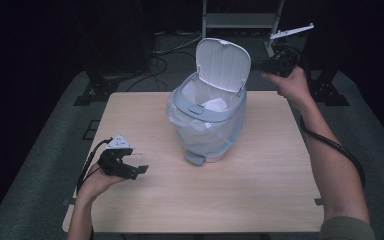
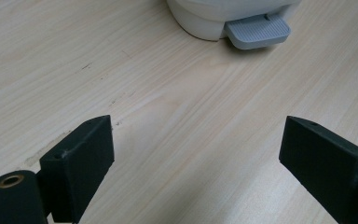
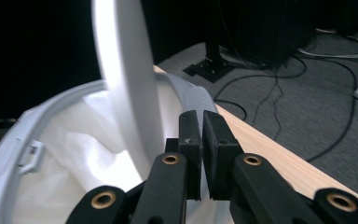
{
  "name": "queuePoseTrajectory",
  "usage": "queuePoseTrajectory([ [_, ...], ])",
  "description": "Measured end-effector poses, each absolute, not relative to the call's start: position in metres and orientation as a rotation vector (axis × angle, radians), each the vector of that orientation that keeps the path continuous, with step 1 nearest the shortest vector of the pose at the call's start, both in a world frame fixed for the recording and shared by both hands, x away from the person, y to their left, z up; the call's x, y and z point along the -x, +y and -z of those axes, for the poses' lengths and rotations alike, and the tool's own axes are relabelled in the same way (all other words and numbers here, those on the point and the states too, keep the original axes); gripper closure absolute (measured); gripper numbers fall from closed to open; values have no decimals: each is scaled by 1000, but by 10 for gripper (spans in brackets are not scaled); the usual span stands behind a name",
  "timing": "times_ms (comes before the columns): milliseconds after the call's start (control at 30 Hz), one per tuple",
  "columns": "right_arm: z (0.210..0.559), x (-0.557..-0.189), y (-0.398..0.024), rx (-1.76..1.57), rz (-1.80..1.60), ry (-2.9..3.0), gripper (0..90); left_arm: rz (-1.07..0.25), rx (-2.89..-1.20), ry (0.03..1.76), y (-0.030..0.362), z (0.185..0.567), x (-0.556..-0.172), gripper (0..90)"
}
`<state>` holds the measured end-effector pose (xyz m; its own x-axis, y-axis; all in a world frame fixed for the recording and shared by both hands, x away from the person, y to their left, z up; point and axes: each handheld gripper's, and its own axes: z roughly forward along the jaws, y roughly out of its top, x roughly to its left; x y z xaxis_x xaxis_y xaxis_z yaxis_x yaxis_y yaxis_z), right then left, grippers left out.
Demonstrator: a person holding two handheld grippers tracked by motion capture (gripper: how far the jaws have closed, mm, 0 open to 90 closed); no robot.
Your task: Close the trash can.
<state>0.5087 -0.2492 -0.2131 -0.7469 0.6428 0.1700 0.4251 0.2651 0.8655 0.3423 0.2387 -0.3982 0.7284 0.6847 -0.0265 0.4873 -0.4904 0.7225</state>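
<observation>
A pale, light-wood counter (image 1: pixel 260 190) with rounded corners stands on grey carpet (image 1: pixel 40 165) in a dark room. Near the counter's middle, toward its far edge, sits a small white pedal bin with a grey rim (image 1: pixel 207 117). Its white hinged lid (image 1: pixel 223 64) stands upright and open, and a thin translucent plastic liner (image 1: pixel 180 117) is pulled over the rim and drapes down the outside. A grey ribbed foot pedal (image 1: pixel 194 158) sticks out at the bin's base, toward the person's side of the counter.

The person's left hand (image 1: pixel 92 182) rests at the near left part of the counter and holds the left gripper (image 1: pixel 139 170) low over the wood, pointing toward the bin. In the left gripper view its black jaws stand wide apart with bare wood grain between them, and the pedal lies well ahead of them.

The person's right hand (image 1: pixel 292 85) is raised beyond the far right corner of the counter and holds the right gripper (image 1: pixel 261 65) just beside the edge of the open lid. In the right gripper view its jaws are pressed together with nothing between them; whether they touch the lid I cannot tell.

Behind the counter, black cables (image 1: pixel 167 50) trail across the carpet, dark stand feet (image 1: pixel 92 92) rest on the floor, and a pale metal frame (image 1: pixel 240 20) stands at the back.
</observation>
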Motion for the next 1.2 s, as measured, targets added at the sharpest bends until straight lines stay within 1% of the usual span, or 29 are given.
queuePoseTrajectory([
  [133,209,-506,-243,-967,-1482,2323,891,-341,-2184,877,239,397,-341,92],
  [433,210,-501,-241,-955,-1514,2345,891,-341,-2179,876,239,396,-340,92],
  [767,210,-488,-227,-882,-1498,2413,891,-342,-2182,878,241,396,-340,92],
  [1200,214,-481,-213,-838,-1487,2466,890,-340,-2184,884,243,396,-339,92],
])
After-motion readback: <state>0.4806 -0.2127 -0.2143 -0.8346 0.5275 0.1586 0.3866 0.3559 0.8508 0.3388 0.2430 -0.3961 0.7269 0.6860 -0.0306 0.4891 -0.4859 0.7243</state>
